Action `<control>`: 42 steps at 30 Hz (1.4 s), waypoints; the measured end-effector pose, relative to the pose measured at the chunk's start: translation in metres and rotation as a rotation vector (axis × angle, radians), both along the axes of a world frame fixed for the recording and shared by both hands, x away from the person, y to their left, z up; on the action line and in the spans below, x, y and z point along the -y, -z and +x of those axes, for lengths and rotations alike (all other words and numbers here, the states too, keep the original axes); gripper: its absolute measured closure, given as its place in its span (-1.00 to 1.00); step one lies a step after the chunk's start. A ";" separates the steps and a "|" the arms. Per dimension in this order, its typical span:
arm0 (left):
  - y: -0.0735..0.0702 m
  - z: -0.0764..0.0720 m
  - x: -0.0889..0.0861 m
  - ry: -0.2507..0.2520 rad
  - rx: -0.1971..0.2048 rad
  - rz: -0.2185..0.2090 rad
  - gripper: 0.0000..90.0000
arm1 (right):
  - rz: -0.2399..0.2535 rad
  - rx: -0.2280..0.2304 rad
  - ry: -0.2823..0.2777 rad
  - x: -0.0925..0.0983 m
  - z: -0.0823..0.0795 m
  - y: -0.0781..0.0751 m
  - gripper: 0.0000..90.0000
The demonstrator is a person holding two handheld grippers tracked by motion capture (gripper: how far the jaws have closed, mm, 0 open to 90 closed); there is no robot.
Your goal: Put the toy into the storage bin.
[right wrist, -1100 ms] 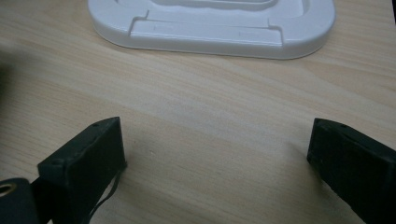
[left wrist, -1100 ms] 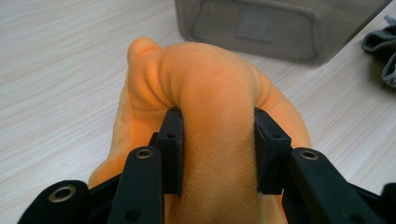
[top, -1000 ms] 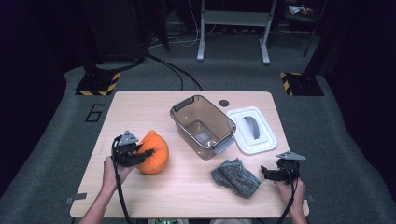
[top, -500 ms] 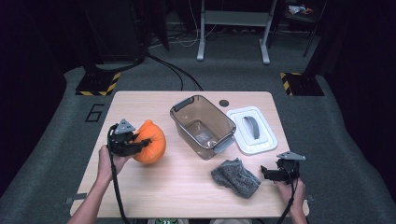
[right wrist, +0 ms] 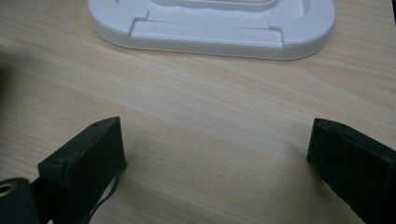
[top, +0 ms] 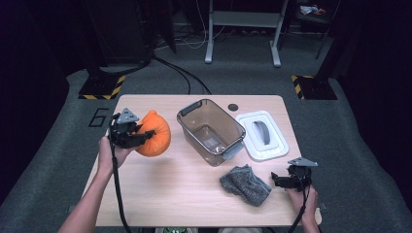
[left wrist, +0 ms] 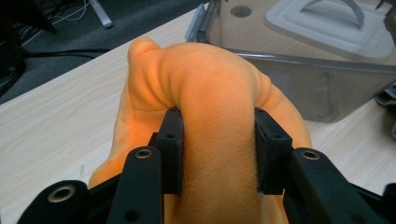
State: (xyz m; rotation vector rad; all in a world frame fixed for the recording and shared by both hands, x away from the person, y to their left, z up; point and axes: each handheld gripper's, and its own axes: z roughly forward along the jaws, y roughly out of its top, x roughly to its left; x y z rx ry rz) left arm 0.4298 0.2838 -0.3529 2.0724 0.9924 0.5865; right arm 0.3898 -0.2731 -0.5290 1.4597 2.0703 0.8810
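Orange plush (top: 154,134) — soft, squeezed, rounded.

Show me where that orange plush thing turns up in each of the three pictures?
High view: the orange plush is left of centre, lifted off the table, pinched in the left claw.
Left gripper view: it spans the middle, squeezed between the black jaws.
Right gripper view: not in it.
Shared landmark: the white lid, at the top edge of both gripper views.
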 end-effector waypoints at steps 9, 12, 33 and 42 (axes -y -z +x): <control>-0.009 0.014 0.003 -0.011 0.008 -0.001 0.36 | 0.002 0.008 0.002 0.000 0.000 0.001 -0.93; -0.016 0.020 0.006 -0.018 0.021 -0.001 0.36 | -0.001 0.003 0.003 0.000 0.000 0.000 -0.93; -0.047 0.047 0.030 -0.005 0.045 0.002 0.36 | -0.001 0.004 0.002 0.000 0.000 0.000 -0.93; -0.059 0.057 0.041 0.007 0.055 0.015 0.35 | 0.003 0.004 0.005 -0.001 0.000 0.000 -0.93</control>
